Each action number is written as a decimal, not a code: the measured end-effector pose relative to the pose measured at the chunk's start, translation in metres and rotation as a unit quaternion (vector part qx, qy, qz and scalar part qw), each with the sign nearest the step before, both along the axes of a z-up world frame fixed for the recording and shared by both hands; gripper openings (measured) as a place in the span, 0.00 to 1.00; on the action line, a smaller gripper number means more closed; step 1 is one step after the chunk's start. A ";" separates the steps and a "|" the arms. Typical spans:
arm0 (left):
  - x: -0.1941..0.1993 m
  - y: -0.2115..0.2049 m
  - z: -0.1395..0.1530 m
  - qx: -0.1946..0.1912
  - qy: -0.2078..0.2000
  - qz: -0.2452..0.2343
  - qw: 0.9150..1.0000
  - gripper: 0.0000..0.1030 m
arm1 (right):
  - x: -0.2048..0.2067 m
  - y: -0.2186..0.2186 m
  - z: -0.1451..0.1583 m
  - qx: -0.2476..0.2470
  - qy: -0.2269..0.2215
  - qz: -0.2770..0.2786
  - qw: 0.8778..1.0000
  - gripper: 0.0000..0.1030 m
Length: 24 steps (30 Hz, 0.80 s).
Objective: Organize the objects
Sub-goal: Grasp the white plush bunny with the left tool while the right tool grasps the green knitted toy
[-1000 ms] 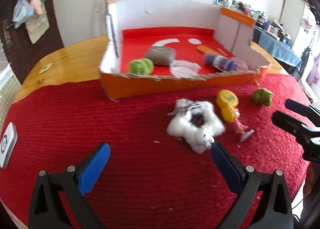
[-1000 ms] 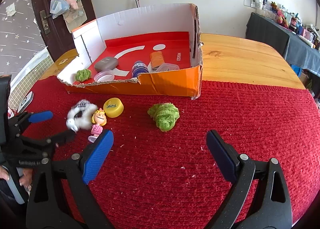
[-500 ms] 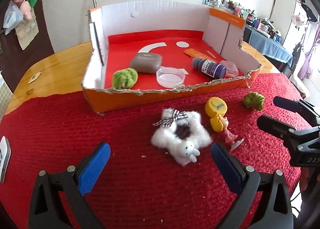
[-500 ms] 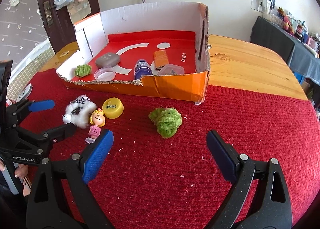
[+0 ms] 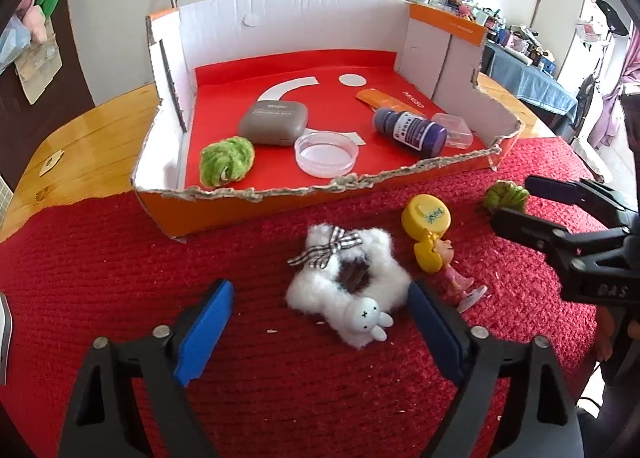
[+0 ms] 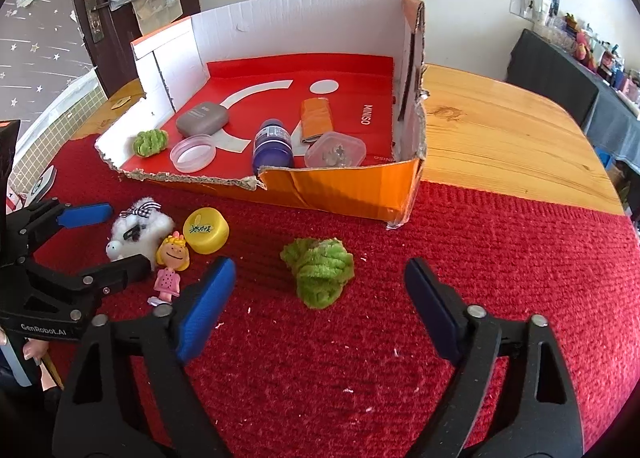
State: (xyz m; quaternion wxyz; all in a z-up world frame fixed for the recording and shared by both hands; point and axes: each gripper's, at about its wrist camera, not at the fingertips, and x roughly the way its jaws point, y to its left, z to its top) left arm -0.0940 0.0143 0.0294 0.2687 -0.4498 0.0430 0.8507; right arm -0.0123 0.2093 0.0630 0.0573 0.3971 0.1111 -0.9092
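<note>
Two grippers are in play, both with jaws spread wide and holding nothing. Left gripper point(image 5: 318, 322): the white plush clip point(image 5: 348, 284) lies on the red mat point(image 5: 120, 258) directly ahead, between the blue pads, closer to the right-hand pad, which nearly touches it; the plush's long axis runs diagonally, bow end toward the box, bunny head toward the gripper. Right gripper point(image 6: 318, 300): the green fuzzy toy point(image 6: 320, 272) lies centred ahead, between the pads and slightly beyond the tips, touching neither. Between the two targets sit the blonde doll figure point(image 6: 170, 264) and the yellow cap point(image 6: 206, 230), touching each other; the doll lies just beside the plush. Assessment: each gripper is nearest its own target, so the left suits the plush and the right suits the green toy. For the left, a small shift toward the plush would centre it and keep the pad clear of the doll. Destination, as judged, is the orange cardboard box point(image 6: 340, 187) beyond, which already holds a grey case point(image 5: 274, 123), a second green toy point(image 5: 226, 161), a clear dish point(image 5: 326, 153) and a purple bottle point(image 5: 410, 131). The box rests on the tabletop point(image 6: 500, 137).
</note>
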 end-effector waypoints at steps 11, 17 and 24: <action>0.008 0.000 0.004 0.016 0.010 -0.019 1.000 0.51 | -0.002 -0.004 -0.006 0.002 -0.006 0.019 1.000 0.32; 0.010 -0.005 0.010 0.032 0.009 -0.015 0.999 0.46 | 0.005 -0.007 0.001 -0.011 0.001 0.034 0.999 0.32; 0.016 -0.008 0.017 0.041 0.017 -0.015 0.999 0.45 | 0.014 -0.014 0.010 -0.016 0.013 0.049 0.999 0.32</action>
